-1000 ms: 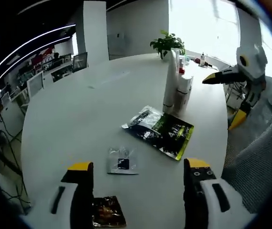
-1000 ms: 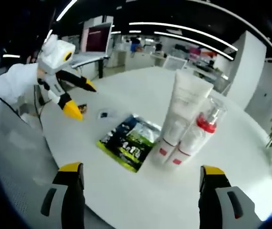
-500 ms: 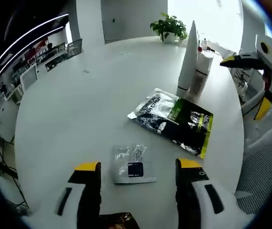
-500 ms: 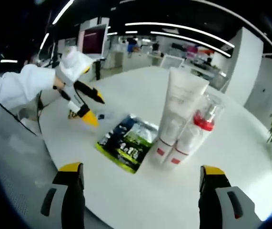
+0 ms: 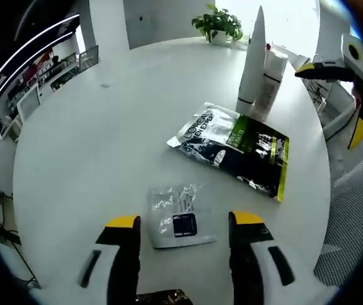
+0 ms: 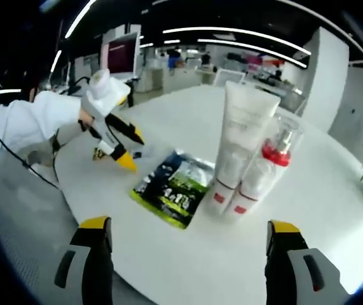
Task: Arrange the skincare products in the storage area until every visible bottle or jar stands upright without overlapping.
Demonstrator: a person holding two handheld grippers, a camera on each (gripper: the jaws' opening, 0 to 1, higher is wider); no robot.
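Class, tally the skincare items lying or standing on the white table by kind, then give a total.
Upright tube: 1
Upright pump bottle: 1
Flat foil pouch: 1
Small clear sachet: 1
Dark packet at the near edge: 1
Total: 5

A white tube (image 6: 240, 146) and clear pump bottle (image 6: 265, 173) stand upright, touching, on the table.

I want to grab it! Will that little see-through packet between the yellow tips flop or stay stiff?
The small clear plastic sachet looks thin and crinkled, so it would probably flop and bend. It lies flat on the round white table, so the left gripper may struggle to get under it. It seems very light and might slide when pushed.
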